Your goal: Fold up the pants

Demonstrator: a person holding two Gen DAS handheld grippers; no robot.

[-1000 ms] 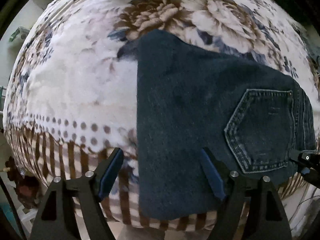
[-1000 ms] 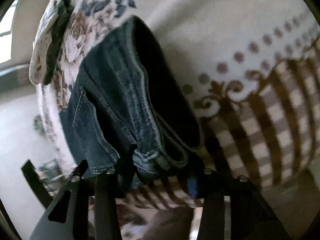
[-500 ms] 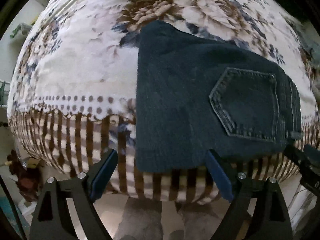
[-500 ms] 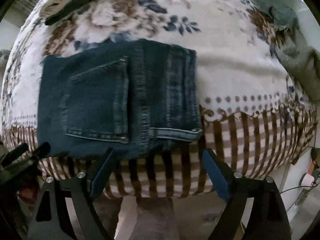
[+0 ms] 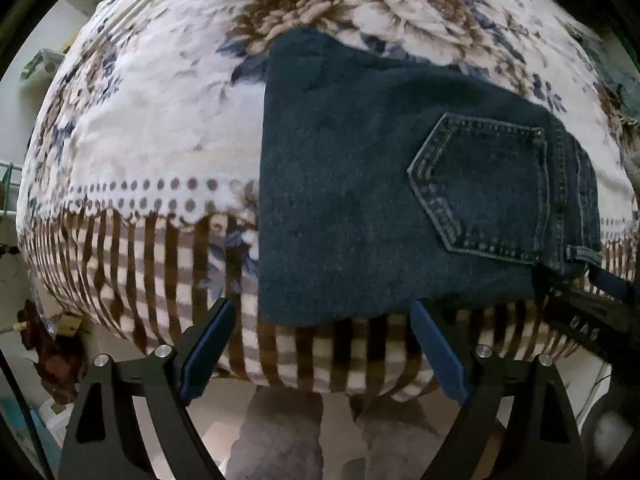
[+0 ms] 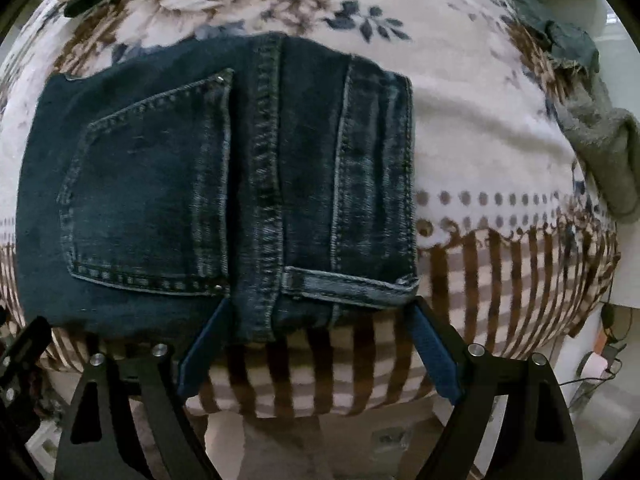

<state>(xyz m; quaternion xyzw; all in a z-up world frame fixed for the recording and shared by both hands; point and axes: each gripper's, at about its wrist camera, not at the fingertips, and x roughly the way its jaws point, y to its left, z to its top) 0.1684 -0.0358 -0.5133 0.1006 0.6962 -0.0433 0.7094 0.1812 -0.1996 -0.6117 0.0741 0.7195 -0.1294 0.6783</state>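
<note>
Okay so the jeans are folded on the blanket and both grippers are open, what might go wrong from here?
1. The folded jeans lie at the edge of the floral blanket, their near edge over the striped border where it curves down; a nudge might slide them off.
2. The right gripper hangs open just by the waistband; its fingers may snag it and undo the fold.

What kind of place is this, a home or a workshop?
Most likely a home, probably a bedroom. The folded jeans lie on a soft floral blanket that looks like bedding, other clothes lie at its edge, and household clutter stands beside it.
</note>
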